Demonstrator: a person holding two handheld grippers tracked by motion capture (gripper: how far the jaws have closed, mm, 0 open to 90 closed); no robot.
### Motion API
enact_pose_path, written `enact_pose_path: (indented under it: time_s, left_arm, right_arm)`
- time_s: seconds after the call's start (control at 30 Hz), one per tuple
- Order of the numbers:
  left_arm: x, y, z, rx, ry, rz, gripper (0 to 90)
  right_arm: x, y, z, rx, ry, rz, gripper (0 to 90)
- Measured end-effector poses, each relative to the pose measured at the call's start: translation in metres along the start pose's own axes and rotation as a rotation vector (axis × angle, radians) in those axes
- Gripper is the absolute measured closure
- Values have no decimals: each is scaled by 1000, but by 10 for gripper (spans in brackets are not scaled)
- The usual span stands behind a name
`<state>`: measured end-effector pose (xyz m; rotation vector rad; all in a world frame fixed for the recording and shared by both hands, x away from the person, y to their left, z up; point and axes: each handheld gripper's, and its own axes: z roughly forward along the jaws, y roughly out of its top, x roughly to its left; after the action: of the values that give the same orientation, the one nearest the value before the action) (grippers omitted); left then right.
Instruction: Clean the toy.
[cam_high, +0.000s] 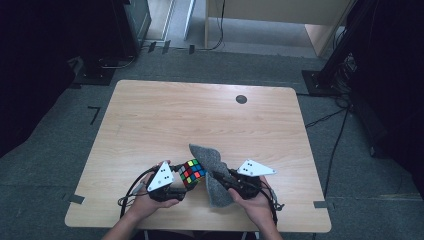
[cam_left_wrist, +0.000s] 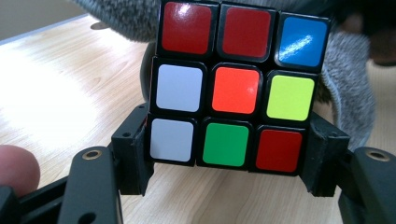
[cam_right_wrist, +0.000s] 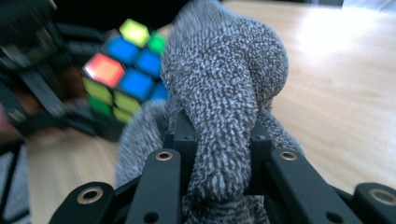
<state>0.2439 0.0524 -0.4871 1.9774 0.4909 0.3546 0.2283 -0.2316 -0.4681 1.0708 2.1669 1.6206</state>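
A colour-puzzle cube (cam_high: 192, 173) (cam_left_wrist: 233, 88) (cam_right_wrist: 122, 74) is held just above the near part of the table, and my left gripper (cam_high: 181, 186) (cam_left_wrist: 229, 156) is shut on its bottom row, one jaw on each side. A grey knitted cloth (cam_high: 214, 172) (cam_right_wrist: 224, 93) (cam_left_wrist: 348, 74) hangs bunched right beside the cube. My right gripper (cam_high: 222, 181) (cam_right_wrist: 219, 154) is shut on a fold of that cloth, which drapes over and between its jaws.
The wooden table (cam_high: 200, 120) has a small dark round cap (cam_high: 241, 99) at its far right. Dark equipment stands and cables lie on the floor around the table. A fingertip (cam_left_wrist: 16, 170) rests on the left gripper's body.
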Motion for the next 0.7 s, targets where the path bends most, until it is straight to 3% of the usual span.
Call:
enact_pose_path:
  time_s: [0.1,0.2,0.3,0.37,0.43,0.53,0.7]
  left_arm:
    - [-3,1,1,0,-4,6,327]
    - [-6,4,-1,-17,-10,9,328]
    - [-7,5,-4,-16,4,16,332]
    - [-6,6,-6,-29,0,1,334]
    - [-5,7,-8,-42,-11,-18,336]
    - [-6,7,-7,-28,-1,-8,337]
    - [-11,12,-10,-52,-14,5,339]
  right_arm:
    - [8,9,-4,-47,38,-1,738]
    - [13,9,-2,-27,41,-1,737]
    - [8,3,1,-11,49,55,737]
    - [5,0,2,30,29,75,737]
    - [5,1,0,48,5,71,737]
    - [11,6,-5,37,-3,55,735]
    - [24,16,-10,-8,15,4,732]
